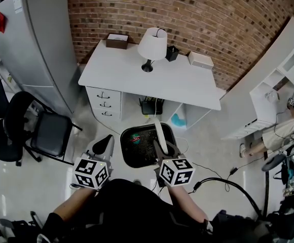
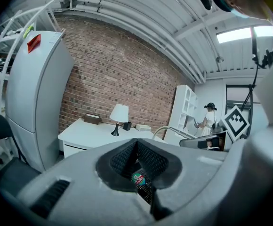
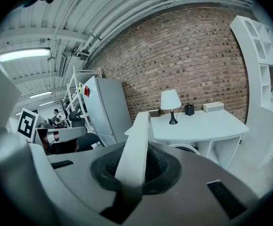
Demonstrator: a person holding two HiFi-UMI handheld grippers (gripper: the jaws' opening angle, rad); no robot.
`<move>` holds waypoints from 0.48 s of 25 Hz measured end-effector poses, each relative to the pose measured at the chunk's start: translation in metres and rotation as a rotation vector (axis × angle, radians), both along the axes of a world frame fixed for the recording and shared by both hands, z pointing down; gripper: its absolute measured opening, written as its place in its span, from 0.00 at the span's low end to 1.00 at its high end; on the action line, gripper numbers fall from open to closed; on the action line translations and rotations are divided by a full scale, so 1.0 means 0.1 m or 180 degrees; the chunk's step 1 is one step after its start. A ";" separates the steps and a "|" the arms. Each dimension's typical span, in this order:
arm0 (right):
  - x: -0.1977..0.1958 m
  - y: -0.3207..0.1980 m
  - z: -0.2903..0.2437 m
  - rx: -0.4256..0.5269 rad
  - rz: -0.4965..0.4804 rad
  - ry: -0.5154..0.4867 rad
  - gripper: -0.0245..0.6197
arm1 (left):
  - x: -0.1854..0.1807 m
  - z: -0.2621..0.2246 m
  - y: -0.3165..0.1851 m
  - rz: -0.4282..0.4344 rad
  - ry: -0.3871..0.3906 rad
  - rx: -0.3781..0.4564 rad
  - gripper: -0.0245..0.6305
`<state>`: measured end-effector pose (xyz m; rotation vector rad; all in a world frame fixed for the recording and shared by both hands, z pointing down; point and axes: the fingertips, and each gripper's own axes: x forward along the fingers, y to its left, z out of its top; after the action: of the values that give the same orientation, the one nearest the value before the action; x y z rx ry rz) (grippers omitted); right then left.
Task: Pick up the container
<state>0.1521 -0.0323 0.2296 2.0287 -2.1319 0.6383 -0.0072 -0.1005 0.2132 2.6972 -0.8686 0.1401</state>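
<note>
The container [image 1: 138,155] is a black mesh bin on the floor in front of the desk, with a red-and-green item [image 1: 135,138] inside. A long white handle [image 1: 160,131] rises from it. My right gripper [image 1: 161,149] is shut on that handle, and in the right gripper view the white strip [image 3: 139,135] runs up between the dark pads [image 3: 161,166]. My left gripper [image 1: 103,146] hangs just left of the bin, shut and holding nothing. In the left gripper view [image 2: 136,160] a sliver of the bin's mesh [image 2: 148,193] and the item [image 2: 138,179] show below its pads, and the curved handle [image 2: 167,129] beyond.
A white desk [image 1: 132,72] stands against the brick wall with a lamp [image 1: 152,47], a brown box [image 1: 117,41], a black cup [image 1: 172,53] and a white box [image 1: 200,59]. Left: a grey cabinet [image 1: 38,39] and black chairs [image 1: 50,133]. Right: white shelving [image 1: 284,77], a person [image 1: 284,130], floor cables [image 1: 228,180].
</note>
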 end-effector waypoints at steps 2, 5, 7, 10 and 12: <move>-0.01 -0.01 0.01 -0.0007 -0.0007 -0.0007 0.09 | -0.01 0.00 0.00 -0.0002 -0.0001 0.0009 0.05; -0.01 -0.02 0.02 -0.0015 -0.0021 -0.0012 0.09 | -0.02 0.00 -0.02 -0.0017 -0.0006 0.0009 0.05; -0.01 -0.03 0.02 -0.0016 -0.0023 -0.0017 0.09 | -0.03 0.00 -0.03 -0.0026 -0.0011 -0.0001 0.05; -0.02 -0.03 0.02 -0.0006 -0.0032 -0.0009 0.09 | -0.04 0.02 -0.04 -0.0026 -0.0017 -0.0008 0.05; -0.02 -0.04 0.02 0.0000 -0.0043 0.0005 0.09 | -0.03 0.03 -0.04 -0.0018 -0.0017 -0.0013 0.05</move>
<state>0.1497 -0.0367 0.2316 2.0123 -2.1431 0.6346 -0.0107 -0.1043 0.2162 2.6915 -0.8765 0.1476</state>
